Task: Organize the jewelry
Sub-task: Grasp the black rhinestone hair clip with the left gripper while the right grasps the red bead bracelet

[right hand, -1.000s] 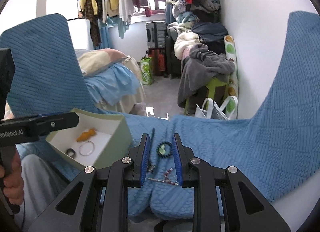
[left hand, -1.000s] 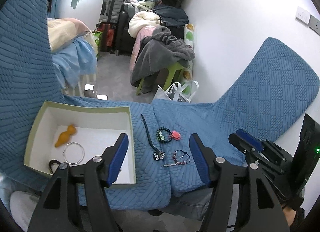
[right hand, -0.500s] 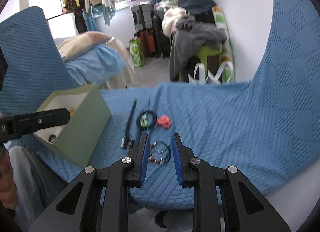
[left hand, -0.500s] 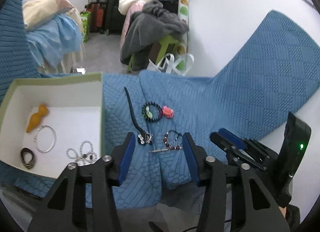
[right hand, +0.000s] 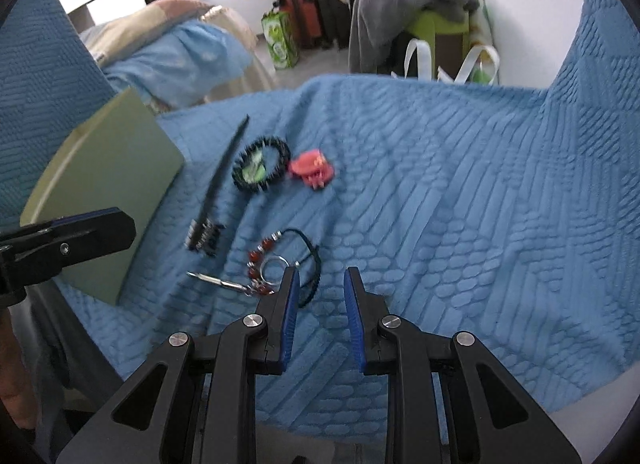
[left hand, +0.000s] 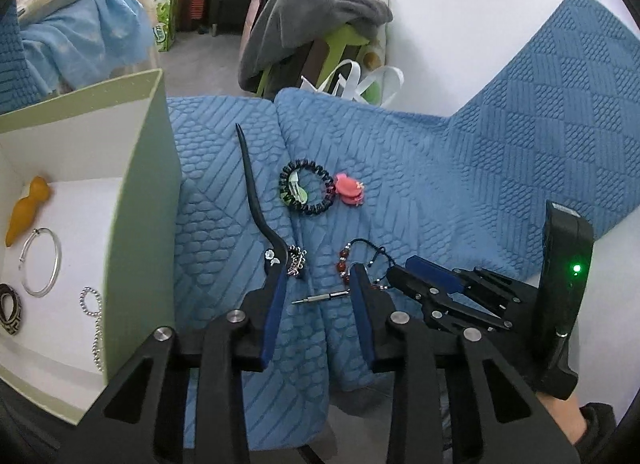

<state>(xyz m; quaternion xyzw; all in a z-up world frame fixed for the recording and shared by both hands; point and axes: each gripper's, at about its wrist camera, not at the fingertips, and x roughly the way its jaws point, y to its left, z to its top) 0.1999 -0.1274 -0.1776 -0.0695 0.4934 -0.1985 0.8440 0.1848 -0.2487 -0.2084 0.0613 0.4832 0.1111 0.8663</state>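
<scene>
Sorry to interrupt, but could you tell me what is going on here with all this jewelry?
A person is sorting jewelry from a blue quilt into a green box, one hand-held gripper in each hand. The left hand-held gripper is open and low over a small metal pin. The right hand-held gripper is open beside a red-beaded bracelet. A silver bangle and bead chain lie in the box.

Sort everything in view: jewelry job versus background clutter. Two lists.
Job: green box, silver bangle inside it, red-bead bracelet, black hair stick, black scrunchie, pink clip, small metal pin.

Clutter: grey clothes pile, white tote bag, suitcases.
</scene>
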